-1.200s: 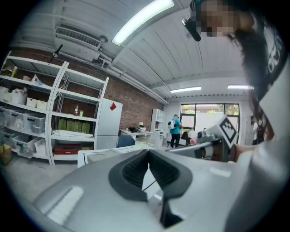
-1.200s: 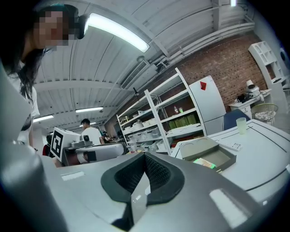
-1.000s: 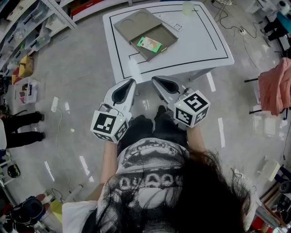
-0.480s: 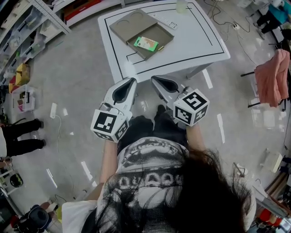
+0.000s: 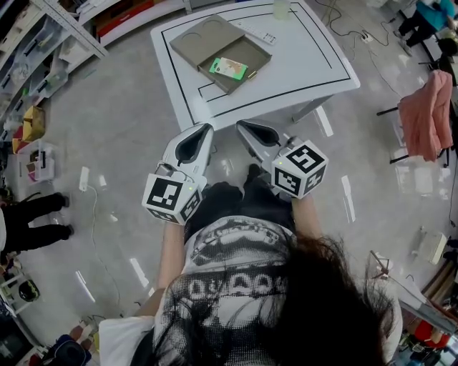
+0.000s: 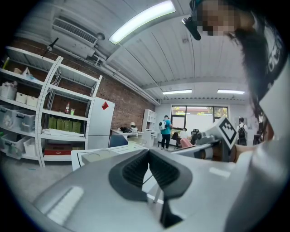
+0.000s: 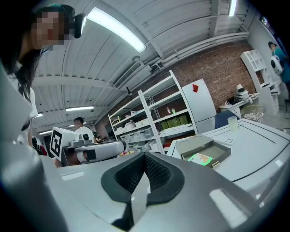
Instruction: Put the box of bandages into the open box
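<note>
A flat brown box lies open on the white table, its lid folded back to the far left. The green and white box of bandages rests inside it; it also shows in the right gripper view. My left gripper and right gripper hang side by side below the table's near edge, over the floor, well short of the box. Both are shut with nothing between the pads. The left gripper view catches the table beyond its closed jaws.
A remote and a pale cup lie at the table's far side. Shelving lines the left, a pink cloth hangs on a stand at the right. A person's legs stand at the far left.
The table and open box have slid slightly up and left in the head view as the head moved. Both grippers stay in the same place, still shut.
</note>
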{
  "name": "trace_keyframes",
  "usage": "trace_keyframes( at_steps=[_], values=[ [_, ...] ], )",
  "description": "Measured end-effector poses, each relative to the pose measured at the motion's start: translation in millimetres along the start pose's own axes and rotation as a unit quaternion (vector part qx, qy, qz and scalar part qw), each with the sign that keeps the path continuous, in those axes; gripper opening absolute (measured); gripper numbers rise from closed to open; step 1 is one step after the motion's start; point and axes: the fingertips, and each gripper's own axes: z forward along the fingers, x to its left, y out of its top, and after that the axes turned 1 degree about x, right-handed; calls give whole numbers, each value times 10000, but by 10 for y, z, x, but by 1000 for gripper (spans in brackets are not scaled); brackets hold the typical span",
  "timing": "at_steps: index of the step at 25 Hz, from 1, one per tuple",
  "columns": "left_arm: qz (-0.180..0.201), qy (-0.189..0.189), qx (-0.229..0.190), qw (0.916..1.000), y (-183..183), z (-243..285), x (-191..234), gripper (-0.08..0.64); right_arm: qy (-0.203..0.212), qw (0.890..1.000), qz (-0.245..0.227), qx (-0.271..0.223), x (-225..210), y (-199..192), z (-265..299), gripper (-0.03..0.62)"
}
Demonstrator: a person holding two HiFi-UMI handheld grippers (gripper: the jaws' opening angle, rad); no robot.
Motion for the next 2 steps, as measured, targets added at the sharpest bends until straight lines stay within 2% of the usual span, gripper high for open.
trace_keyframes(
  at_steps=[2],
  values=[
    [-16, 1, -2, 10000, 32, -10, 22, 0, 2, 10000, 8, 3, 20, 31, 17, 2]
  ],
)
